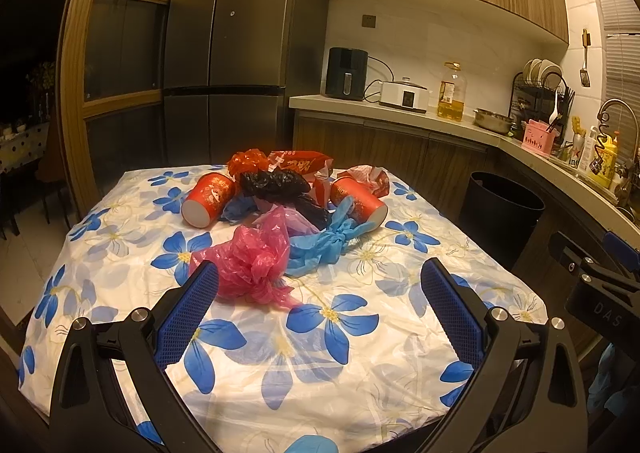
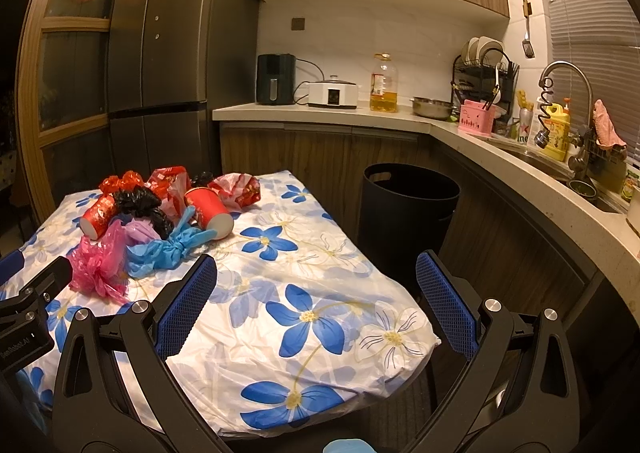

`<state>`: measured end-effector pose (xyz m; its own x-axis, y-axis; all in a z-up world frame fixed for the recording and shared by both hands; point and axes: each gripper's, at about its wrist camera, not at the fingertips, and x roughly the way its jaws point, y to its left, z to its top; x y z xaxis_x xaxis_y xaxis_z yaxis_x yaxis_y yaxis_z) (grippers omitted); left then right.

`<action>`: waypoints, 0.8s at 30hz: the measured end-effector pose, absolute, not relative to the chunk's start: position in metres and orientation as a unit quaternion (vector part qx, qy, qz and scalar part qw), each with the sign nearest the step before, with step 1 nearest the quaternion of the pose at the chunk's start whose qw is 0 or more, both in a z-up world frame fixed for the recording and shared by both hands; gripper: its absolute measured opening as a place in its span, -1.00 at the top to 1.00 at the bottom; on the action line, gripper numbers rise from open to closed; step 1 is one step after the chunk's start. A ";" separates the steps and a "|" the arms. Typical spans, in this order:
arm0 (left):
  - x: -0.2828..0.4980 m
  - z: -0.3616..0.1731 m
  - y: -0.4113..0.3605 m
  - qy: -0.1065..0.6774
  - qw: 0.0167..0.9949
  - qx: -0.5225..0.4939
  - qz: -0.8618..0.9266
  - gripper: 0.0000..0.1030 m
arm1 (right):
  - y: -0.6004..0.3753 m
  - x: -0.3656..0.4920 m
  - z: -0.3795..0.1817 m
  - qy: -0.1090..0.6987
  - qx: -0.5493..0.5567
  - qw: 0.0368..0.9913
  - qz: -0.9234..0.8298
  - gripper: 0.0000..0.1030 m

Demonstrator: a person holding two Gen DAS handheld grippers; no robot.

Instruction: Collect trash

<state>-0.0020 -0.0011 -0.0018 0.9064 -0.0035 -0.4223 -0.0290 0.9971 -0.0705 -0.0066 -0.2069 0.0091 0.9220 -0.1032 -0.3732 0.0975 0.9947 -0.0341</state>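
A pile of trash lies on the flowered tablecloth (image 1: 280,353): a pink plastic bag (image 1: 252,261), a blue plastic bag (image 1: 320,245), a black bag (image 1: 276,183), two red paper cups (image 1: 208,199) (image 1: 358,199) on their sides and red wrappers (image 1: 296,163). My left gripper (image 1: 320,305) is open and empty, just short of the pink bag. My right gripper (image 2: 316,301) is open and empty over the table's right half, with the pile (image 2: 160,221) to its far left. A black trash bin (image 2: 404,213) stands on the floor right of the table.
A kitchen counter (image 2: 400,117) runs behind and along the right, with an air fryer (image 2: 276,79), cooker, oil bottle, dish rack and sink tap (image 2: 568,93). A dark fridge (image 1: 224,45) stands behind the table.
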 end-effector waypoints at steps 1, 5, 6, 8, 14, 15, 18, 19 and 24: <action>-0.002 -0.002 -0.001 0.216 0.976 -0.038 0.006 -0.89 | -0.207 -0.007 0.009 0.191 -0.007 0.980 -0.051 -0.91; -0.002 -0.002 -0.002 0.216 0.976 -0.038 0.006 -0.89 | -0.207 -0.005 0.010 0.191 -0.007 0.980 -0.051 -0.91; -0.002 -0.003 -0.003 0.216 0.976 -0.038 0.006 -0.89 | -0.207 -0.005 0.010 0.191 -0.007 0.980 -0.050 -0.91; -0.002 -0.002 -0.002 0.217 0.976 -0.038 0.006 -0.89 | -0.207 -0.004 0.010 0.191 -0.007 0.980 -0.051 -0.91; -0.002 -0.002 -0.002 0.217 0.975 -0.039 0.005 -0.89 | -0.206 -0.004 0.012 0.192 -0.007 0.980 -0.051 -0.91; -0.002 -0.002 -0.002 0.217 0.975 -0.038 0.005 -0.89 | -0.206 -0.004 0.012 0.192 -0.007 0.980 -0.051 -0.91; -0.002 -0.002 -0.002 0.217 0.975 -0.040 0.006 -0.89 | -0.207 -0.004 0.011 0.191 -0.007 0.980 -0.051 -0.91; -0.002 -0.002 -0.002 0.217 0.975 -0.041 0.006 -0.89 | -0.207 -0.004 0.011 0.191 -0.007 0.980 -0.052 -0.91; -0.002 -0.002 -0.003 0.218 0.975 -0.040 0.005 -0.89 | -0.208 -0.003 0.012 0.192 -0.007 0.980 -0.052 -0.91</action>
